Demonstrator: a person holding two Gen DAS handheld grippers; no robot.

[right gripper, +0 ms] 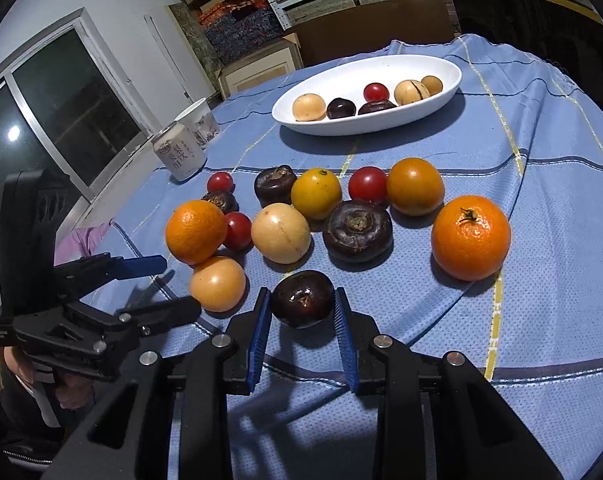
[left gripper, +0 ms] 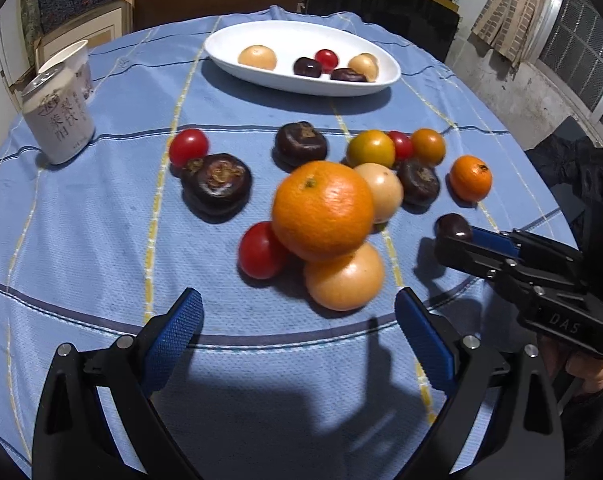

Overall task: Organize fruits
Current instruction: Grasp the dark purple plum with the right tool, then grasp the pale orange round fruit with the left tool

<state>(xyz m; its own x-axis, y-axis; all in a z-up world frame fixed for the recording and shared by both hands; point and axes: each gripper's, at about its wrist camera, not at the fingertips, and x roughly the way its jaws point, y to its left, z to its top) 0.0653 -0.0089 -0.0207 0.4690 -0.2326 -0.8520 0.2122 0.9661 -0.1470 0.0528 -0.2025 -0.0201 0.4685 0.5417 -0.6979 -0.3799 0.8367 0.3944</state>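
Right gripper [right gripper: 302, 304] jaws clamped on dark chestnut-like fruit [right gripper: 301, 298], on worktop near side of white dish [right gripper: 285, 118]. Left gripper [left gripper: 299, 316] jaws apart, empty. Risk: smooth round fruit may squirt from pads on lift, roll into neighbouring pale orange fruit [right gripper: 217, 283].

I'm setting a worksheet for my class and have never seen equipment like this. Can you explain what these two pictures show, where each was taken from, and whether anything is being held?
There is no robot: a person holds a hand-held two-finger gripper in each hand, each with a camera looking along its fingers. One picture is from the left gripper, which is open and empty. The other is from the right gripper, shut on a small dark fruit. On the blue tablecloth lie oranges, red tomatoes, yellow-orange fruits and dark ones. A white oval dish farther back already holds a few. A can and cup stand aside.
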